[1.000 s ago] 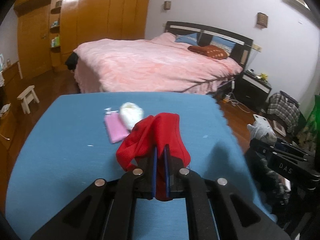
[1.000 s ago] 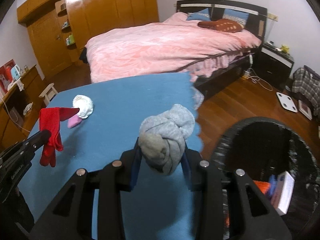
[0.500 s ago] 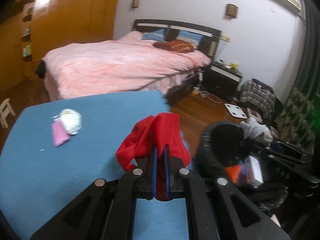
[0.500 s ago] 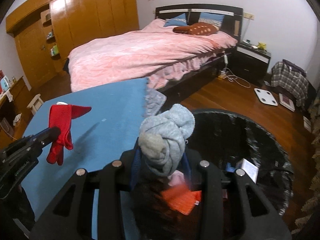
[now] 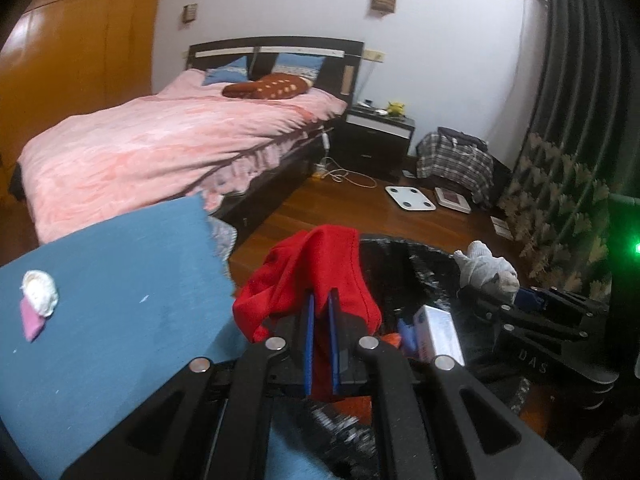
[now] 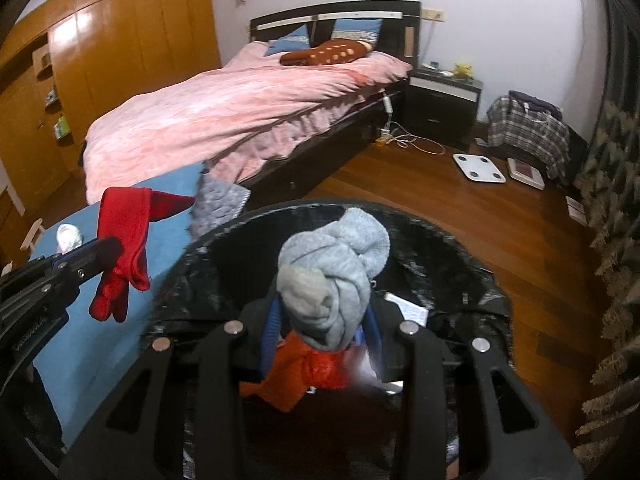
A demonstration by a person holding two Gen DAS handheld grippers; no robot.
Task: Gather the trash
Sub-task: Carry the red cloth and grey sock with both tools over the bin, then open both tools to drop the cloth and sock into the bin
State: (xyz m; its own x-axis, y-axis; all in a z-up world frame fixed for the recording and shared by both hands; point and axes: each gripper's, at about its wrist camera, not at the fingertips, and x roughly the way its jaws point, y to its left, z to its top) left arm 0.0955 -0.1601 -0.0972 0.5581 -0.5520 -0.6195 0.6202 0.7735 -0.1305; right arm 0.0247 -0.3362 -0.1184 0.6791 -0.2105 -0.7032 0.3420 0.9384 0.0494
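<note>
Left gripper (image 5: 320, 316) clamped on red glove (image 6: 124, 248), fingers hanging down, right gripper (image 6: 320, 320) pinching grey sock ball (image 6: 336, 272), apparently upright, above bin (image 6: 460, 256)

- We're looking into a home bedroom: bed (image 6: 248, 108) sitting centre
- Nightstand (image 6: 442, 100) standing just beside the bed
- Wooden wardrobe (image 6: 120, 60) lining the wall behind it

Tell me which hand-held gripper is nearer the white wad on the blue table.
Left. The left hand-held gripper, clamping the red glove, hangs at the table's edge beside the white wad. The right hand-held gripper, gripping the grey sock, is over the black bin, farther off.
</note>
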